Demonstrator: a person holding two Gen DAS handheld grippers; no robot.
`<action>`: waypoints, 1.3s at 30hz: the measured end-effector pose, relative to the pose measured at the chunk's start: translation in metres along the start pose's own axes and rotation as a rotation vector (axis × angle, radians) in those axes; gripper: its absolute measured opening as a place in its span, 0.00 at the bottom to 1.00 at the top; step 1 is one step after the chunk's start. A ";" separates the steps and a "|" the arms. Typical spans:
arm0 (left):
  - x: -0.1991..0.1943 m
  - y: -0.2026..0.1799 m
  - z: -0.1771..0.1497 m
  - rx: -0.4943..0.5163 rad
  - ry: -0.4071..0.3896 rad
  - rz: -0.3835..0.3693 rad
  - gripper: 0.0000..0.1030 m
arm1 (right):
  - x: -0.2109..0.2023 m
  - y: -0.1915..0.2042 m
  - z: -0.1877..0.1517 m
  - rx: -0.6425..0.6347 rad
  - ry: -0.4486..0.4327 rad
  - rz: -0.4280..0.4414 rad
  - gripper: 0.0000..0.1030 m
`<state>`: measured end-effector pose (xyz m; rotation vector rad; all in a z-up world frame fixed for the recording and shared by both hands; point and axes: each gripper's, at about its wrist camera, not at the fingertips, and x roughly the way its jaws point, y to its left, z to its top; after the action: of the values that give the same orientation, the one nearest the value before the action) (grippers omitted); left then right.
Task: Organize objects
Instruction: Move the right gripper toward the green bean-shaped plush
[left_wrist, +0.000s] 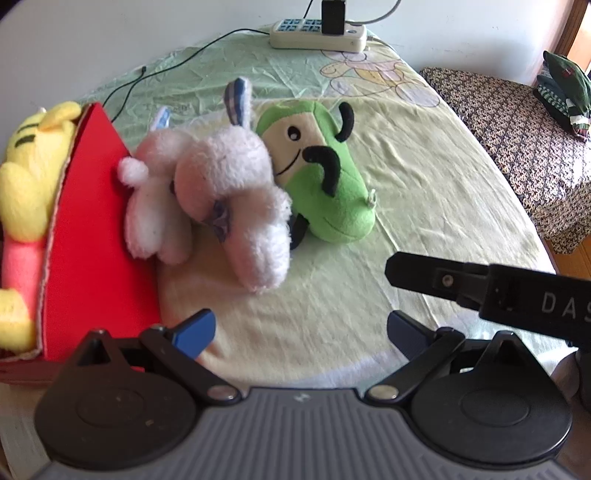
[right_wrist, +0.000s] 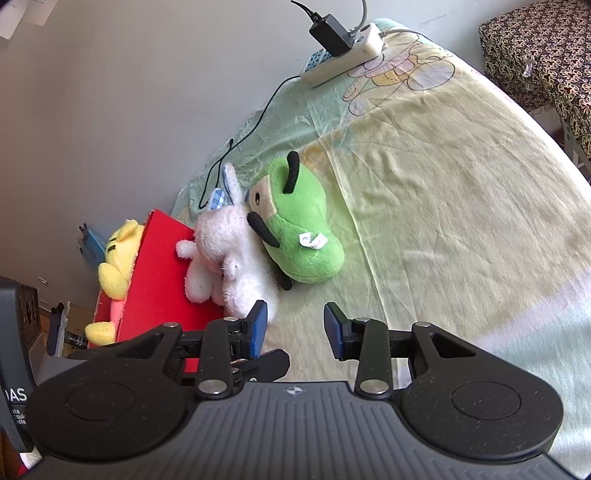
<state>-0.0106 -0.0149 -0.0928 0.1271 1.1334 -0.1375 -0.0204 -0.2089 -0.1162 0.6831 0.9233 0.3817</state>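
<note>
So the white bunny (left_wrist: 210, 192) is lying on its side on the bed (left_wrist: 424, 192), leaning right up against the outer wall of the red box (left_wrist: 92, 240) on the left. The green plush (left_wrist: 321, 173) is tucked in touching the bunny on its right side, face up, with a little white tag (right_wrist: 313, 240) showing in the right wrist view. A yellow plush (left_wrist: 26, 184) is already inside the box, with something pink next to it.

Left gripper (left_wrist: 301, 332) hovers near the bunny, jaws wide apart, nothing between them. Right gripper (right_wrist: 295, 328) has its jaws apart too, empty, left fingertip (right_wrist: 258, 325) just beside the bunny's near leg; can't tell if it's touching.

Far end of the bed has a power strip (left_wrist: 317, 35) with a black adapter (left_wrist: 333, 16) plugged in and a thin black cable (left_wrist: 166, 68) trailing across the sheet. A patterned seat (left_wrist: 517, 147) sits off to the right.
</note>
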 end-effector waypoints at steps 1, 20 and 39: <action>0.002 0.000 0.000 0.006 0.003 0.000 0.96 | 0.002 -0.001 0.000 0.010 0.004 -0.001 0.37; 0.033 0.002 -0.001 -0.007 0.033 -0.102 0.98 | 0.016 -0.018 -0.001 0.071 0.006 -0.023 0.37; 0.037 0.017 -0.004 -0.046 -0.081 -0.275 0.98 | 0.040 -0.008 0.063 -0.050 -0.068 0.062 0.54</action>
<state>0.0044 0.0010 -0.1277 -0.0759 1.0681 -0.3578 0.0547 -0.2151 -0.1194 0.6756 0.8272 0.4328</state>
